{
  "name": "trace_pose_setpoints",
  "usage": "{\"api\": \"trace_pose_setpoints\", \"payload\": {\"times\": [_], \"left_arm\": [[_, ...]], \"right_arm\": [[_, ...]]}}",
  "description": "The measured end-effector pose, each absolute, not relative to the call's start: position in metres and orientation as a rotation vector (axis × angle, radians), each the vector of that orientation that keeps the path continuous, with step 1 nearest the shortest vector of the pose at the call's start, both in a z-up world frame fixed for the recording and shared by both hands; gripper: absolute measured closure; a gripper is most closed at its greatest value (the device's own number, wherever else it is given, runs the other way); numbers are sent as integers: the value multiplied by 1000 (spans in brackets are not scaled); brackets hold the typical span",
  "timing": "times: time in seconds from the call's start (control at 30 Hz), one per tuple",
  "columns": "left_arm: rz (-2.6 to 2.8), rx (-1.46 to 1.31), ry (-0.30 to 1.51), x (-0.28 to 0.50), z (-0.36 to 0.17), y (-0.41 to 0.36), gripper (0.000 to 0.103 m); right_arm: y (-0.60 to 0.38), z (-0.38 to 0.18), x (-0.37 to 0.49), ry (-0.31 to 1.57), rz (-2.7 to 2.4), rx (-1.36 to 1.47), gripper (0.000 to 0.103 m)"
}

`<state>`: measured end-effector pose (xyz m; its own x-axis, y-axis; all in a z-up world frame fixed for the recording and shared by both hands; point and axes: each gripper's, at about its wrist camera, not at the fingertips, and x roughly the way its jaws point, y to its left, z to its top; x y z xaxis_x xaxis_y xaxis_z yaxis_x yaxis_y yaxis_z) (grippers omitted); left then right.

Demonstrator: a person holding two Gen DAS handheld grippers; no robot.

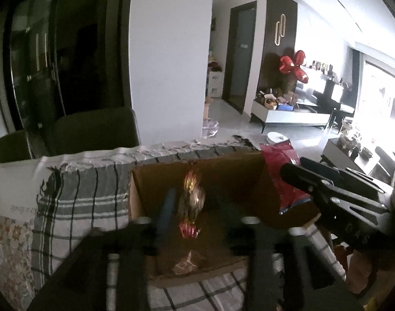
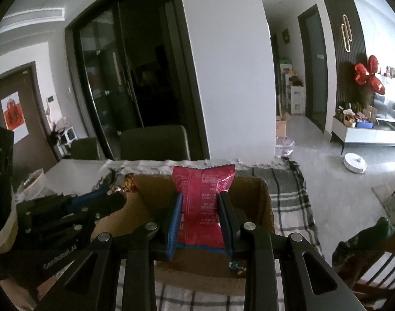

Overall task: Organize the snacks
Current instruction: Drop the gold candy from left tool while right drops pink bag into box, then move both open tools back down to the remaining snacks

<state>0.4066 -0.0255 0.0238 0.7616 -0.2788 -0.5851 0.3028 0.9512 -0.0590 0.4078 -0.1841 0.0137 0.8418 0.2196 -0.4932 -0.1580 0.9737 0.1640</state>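
Observation:
A brown cardboard box (image 1: 223,171) sits open on a checked cloth (image 1: 80,197); it also shows in the right wrist view (image 2: 254,202). My left gripper (image 1: 192,204) is over the box and seems shut on a gold and red foil candy (image 1: 191,202), but the frame is blurred. The candy shows in the right wrist view (image 2: 124,184). My right gripper (image 2: 201,207) is shut on a red snack packet (image 2: 203,199) and holds it upright over the box. The packet shows at the right of the left wrist view (image 1: 283,171).
The cloth lies on a white table (image 2: 73,168) with dark chairs (image 2: 153,142) behind it. A white bowl (image 2: 34,181) stands at the table's left. A white pillar (image 2: 228,77) and an open living room with a robot vacuum (image 2: 354,162) lie beyond.

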Motion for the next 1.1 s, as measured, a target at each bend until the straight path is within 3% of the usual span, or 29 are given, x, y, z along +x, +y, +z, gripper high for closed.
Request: {"api": "trace_pose_setpoints", "payload": {"times": [0.13, 0.63, 1.1], "left_arm": [[-285, 57, 615, 401, 23, -22, 45], [-287, 170, 439, 306, 45, -12, 40], [-313, 226, 416, 237, 33, -2, 40]], "right_arm": [[-184, 9, 406, 549, 155, 115, 55], [-180, 20, 322, 474, 113, 116, 55], [-159, 18, 257, 446, 124, 122, 55]]}}
